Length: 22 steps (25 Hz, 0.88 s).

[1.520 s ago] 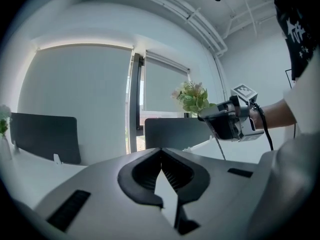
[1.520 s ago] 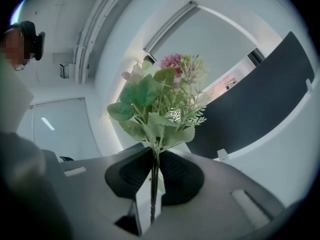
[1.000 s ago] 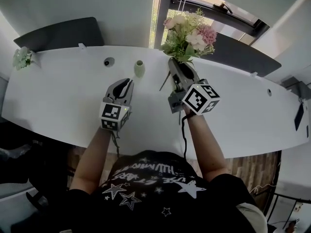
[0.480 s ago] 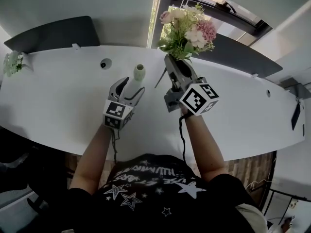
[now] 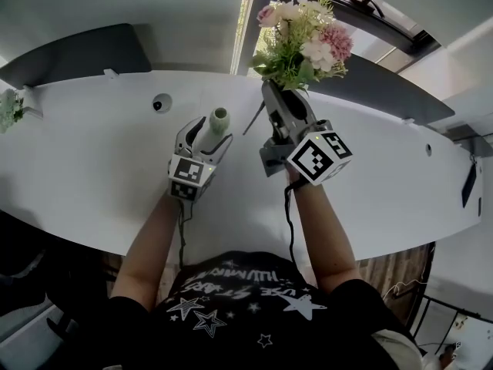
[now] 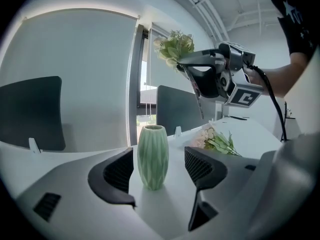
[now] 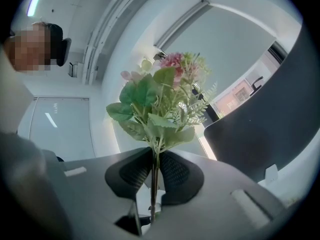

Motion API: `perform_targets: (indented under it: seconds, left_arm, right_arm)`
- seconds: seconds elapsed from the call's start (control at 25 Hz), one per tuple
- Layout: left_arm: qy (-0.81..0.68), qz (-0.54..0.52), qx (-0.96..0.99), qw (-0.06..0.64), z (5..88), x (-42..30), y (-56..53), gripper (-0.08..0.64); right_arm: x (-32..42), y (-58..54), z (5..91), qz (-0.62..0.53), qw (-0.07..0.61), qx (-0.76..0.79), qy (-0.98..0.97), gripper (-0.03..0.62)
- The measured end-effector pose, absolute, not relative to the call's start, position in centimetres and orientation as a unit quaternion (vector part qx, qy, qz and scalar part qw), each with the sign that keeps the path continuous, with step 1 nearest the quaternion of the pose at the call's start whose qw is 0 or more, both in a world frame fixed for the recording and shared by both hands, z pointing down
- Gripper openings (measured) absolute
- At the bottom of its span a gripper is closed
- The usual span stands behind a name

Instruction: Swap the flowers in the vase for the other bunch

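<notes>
Table [image 5: 85, 160], white and curved, is carrying the scene. Far to the left of the vase [image 5: 219, 119], at the table's edge, a small pale bunch [image 5: 9, 108] is showing, too small to make out in detail. Nearer the vase, still on its left, a round grommet [image 5: 159, 105] is sitting in the tabletop.

The left gripper [image 5: 206, 135] is reaching up to the vase from the person's side. Its 2 jaws have just been opening and are now standing spread wide, 1 on each side of the vase. In the left gripper view a gap is showing between each pad and the ribbed green wall, so nothing is pinching it. The vase is standing upright on the table between those jaws.

Just to the right of the vase, the right gripper [image 5: 271, 91] is pointing away from the person, raised above the table. Its 2 jaws are pressing together on the thin stems of the held bunch [image 5: 304, 41], whose pink and cream blooms and green leaves are rising higher than the vase's mouth. 1 stem end is hanging below the jaws.

Further right of the vase, seen from the left gripper, a pink bunch [image 6: 215, 140] is lying flat on the table.
</notes>
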State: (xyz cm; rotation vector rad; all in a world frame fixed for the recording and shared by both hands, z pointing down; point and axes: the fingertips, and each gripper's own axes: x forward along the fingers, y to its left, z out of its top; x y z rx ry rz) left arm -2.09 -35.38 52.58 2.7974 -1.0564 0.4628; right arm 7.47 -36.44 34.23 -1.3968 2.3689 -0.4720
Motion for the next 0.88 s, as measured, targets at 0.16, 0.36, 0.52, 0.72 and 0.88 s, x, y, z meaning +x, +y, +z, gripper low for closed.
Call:
perform_targets:
  seconds: [0.16, 0.36, 0.52, 0.72, 0.88]
  left_arm:
    - [-0.353, 0.158, 0.920, 0.057, 52.8, -2.1, -35.2, 0.307]
    - [-0.350, 0.150, 0.924, 0.049, 52.6, -1.4, -35.1, 0.305]
    - [-0.351, 0.146, 0.924, 0.050, 53.2, -1.2, -35.0, 0.304]
    - [-0.359, 0.147, 0.921, 0.048, 52.9, -1.2, -34.9, 0.244]
    - [-0.361, 0.145, 0.920, 0.041, 53.0, -1.1, -34.8, 0.244]
  right_arm:
    - [7.0, -36.0, 33.9, -0.170, 0.177, -0.484, 0.840, 0.049]
    - [6.9, -36.2, 33.8, -0.171, 0.178, -0.480, 0.842, 0.049]
    - [7.1, -36.6, 34.2, -0.176, 0.191, -0.485, 0.835, 0.049]
    - [7.0, -36.9, 34.2, -0.177, 0.201, -0.482, 0.834, 0.049]
    - [6.8, -37.1, 34.2, -0.183, 0.213, -0.474, 0.835, 0.049]
